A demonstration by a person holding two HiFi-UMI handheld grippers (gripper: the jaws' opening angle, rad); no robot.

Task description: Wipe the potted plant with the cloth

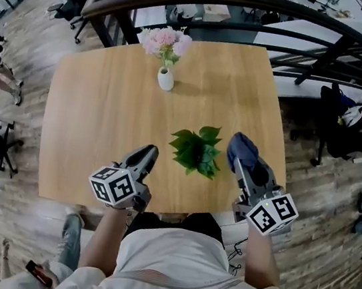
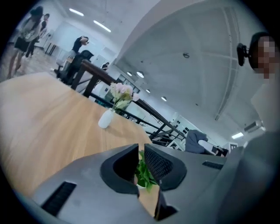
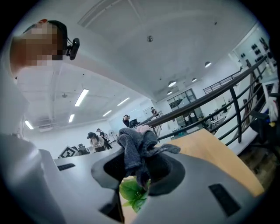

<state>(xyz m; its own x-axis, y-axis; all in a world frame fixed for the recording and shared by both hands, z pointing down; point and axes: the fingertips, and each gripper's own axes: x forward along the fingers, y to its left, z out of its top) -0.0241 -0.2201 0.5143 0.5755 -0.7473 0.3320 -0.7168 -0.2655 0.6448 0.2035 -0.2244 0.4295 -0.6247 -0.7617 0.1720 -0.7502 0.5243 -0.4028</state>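
Note:
A small potted plant [image 1: 197,151] with green leaves stands on the wooden table [image 1: 103,122] near its front edge. My left gripper [image 1: 148,153] is just left of the plant, its jaws shut with nothing between them; in the left gripper view [image 2: 139,162] the green leaves [image 2: 144,174] show beyond the narrow slit. My right gripper [image 1: 241,157] is just right of the plant, shut on a dark blue-grey cloth [image 1: 241,149]. In the right gripper view [image 3: 141,168] the cloth [image 3: 135,149] bunches out of the jaws and the plant's leaves [image 3: 133,194] lie below it.
A white vase of pink flowers [image 1: 165,53] stands at the table's far side. A dark railing [image 1: 255,7] runs behind the table. Office chairs and people are around the room.

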